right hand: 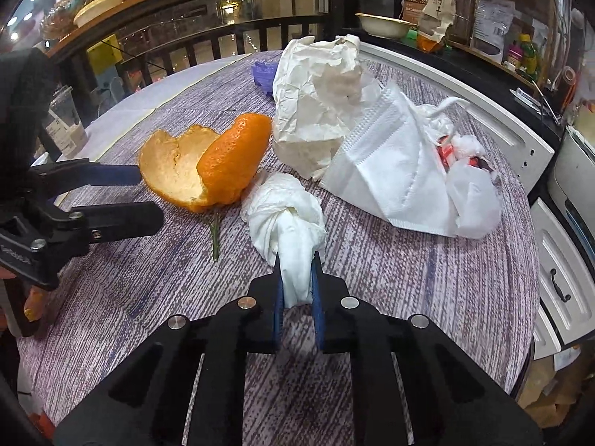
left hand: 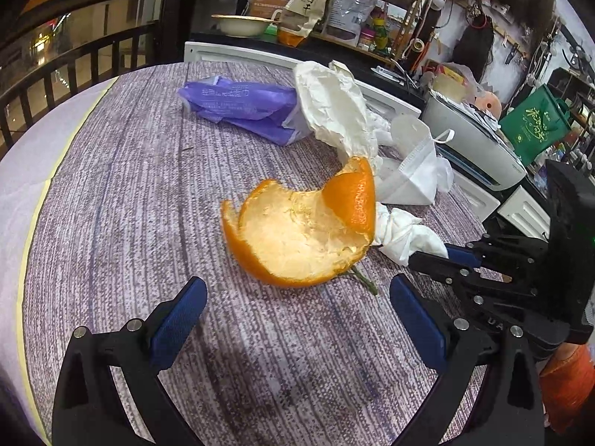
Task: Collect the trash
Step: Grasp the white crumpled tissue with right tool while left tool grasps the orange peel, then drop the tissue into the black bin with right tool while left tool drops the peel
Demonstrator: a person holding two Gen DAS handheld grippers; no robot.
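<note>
An orange peel (left hand: 297,230) lies on the purple-grey table (left hand: 130,186), just ahead of my open, empty left gripper (left hand: 297,290). It also shows in the right wrist view (right hand: 208,163). My right gripper (right hand: 295,264) is shut on a twisted white tissue (right hand: 286,215), which rests on the table beside the peel; the tissue also shows in the left wrist view (left hand: 401,234). The left gripper (right hand: 145,197) appears in the right wrist view at the left, jaws on either side of the peel's near edge.
A crumpled white paper bag (right hand: 316,100), a white face mask (right hand: 390,171) over small wrappers (right hand: 461,156), and a purple packet (left hand: 241,104) lie farther back. A green stem (right hand: 215,234) lies under the peel. White cabinets (right hand: 557,260) border the table's right.
</note>
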